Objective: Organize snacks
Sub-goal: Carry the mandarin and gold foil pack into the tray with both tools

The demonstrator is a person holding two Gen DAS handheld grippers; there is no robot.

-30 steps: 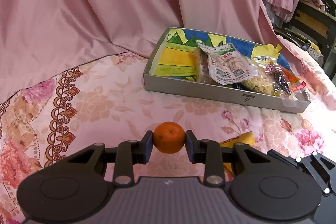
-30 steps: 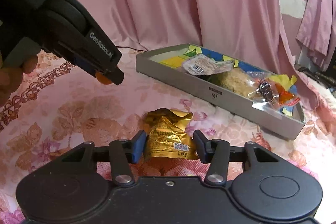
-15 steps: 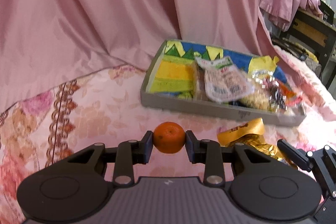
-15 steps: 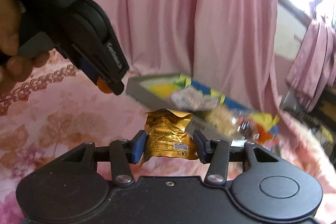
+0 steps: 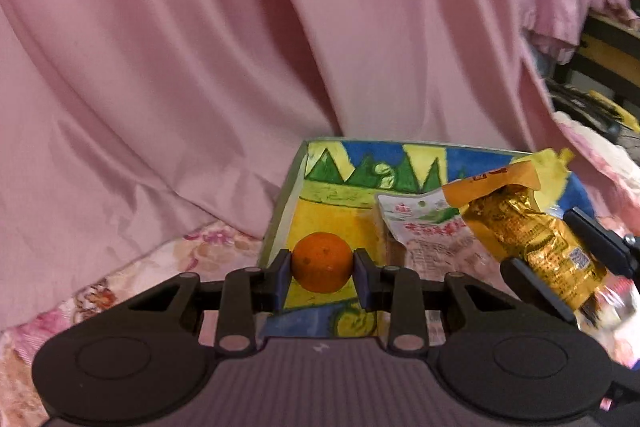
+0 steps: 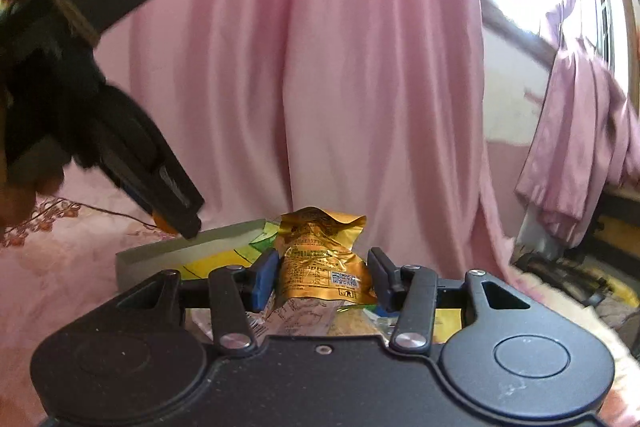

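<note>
Left wrist: left tool (image 5: 322,273) grips orange (image 5: 322,261); right tool (image 6: 322,277) grips gold packet (image 6: 322,261).

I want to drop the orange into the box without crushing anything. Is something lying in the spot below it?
Nothing visible: the orange in the left gripper hangs over bare painted floor of the box; the white packet lies beside it.

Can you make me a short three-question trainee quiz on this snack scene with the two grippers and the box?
1. True or false: the left gripper holds an orange.
2. What is the right gripper shut on? A gold foil packet; B white packet
3. Name the colour of the draped cloth behind the box.

Key: 1 true; 2 A; 3 pink.
</note>
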